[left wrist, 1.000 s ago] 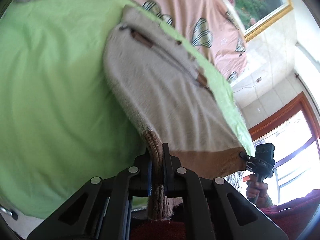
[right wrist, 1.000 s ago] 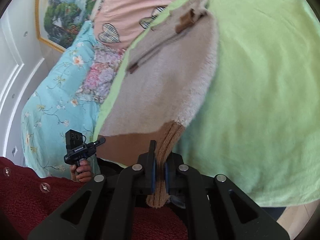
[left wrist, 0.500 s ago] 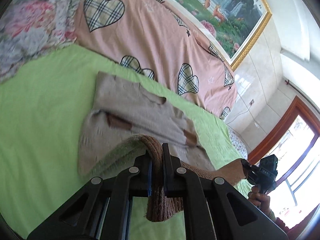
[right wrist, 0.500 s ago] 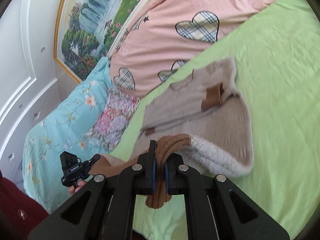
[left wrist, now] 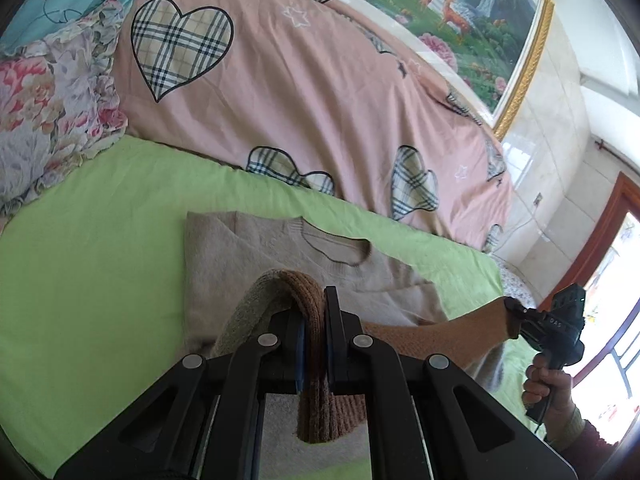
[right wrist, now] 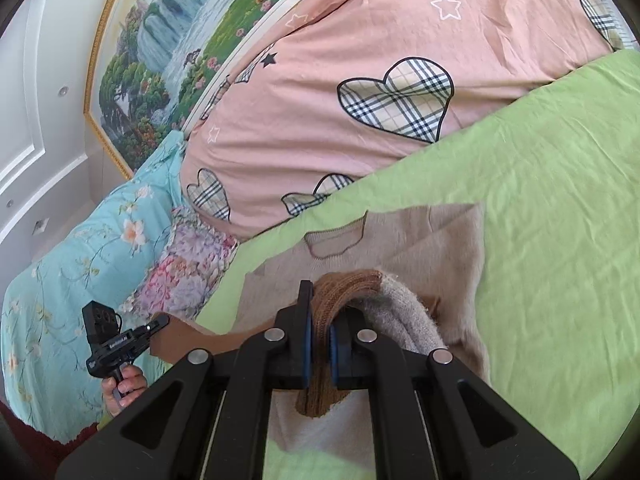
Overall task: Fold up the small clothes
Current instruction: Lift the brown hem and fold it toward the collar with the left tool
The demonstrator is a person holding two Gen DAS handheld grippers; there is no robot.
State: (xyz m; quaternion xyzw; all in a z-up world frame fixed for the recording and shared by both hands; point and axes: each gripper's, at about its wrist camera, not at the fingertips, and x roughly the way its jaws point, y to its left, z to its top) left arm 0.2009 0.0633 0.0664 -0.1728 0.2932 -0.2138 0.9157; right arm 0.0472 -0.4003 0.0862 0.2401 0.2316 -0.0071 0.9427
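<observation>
The bed (left wrist: pixel 100 280) fills both views, covered by a green sheet (right wrist: pixel 560 200) that is lightly creased. Along its far side lies a pink quilt (left wrist: pixel 320 100) printed with plaid hearts, and beside that a flowered pillow (left wrist: pixel 48 120) and a turquoise floral cover (right wrist: pixel 80 260). On the wall behind hangs a landscape painting (left wrist: pixel 460 12) in a gold frame, and a wood-framed window (left wrist: pixel 616 300) shows at the right edge of the left wrist view.

A beige sweater (left wrist: pixel 248 256) lies on the sheet with its neckline toward the quilt. Its shoulders and chest rest flat, while the lower part is lifted off the bed and doubled up toward the neckline. The brown ribbed hem (left wrist: pixel 432 336) stretches taut between the two claws, above the flat part.

The left claw (left wrist: pixel 314 344) is clamped on one corner of the hem, the brown rib bunched between its pads and hanging down behind them. The right claw (right wrist: pixel 318 344) is clamped the same way on the other corner, grey-white fleecy knit curling over just beside it. Each claw appears in the other's view, held in a hand (left wrist: pixel 548 388) at the end of the stretched hem.
</observation>
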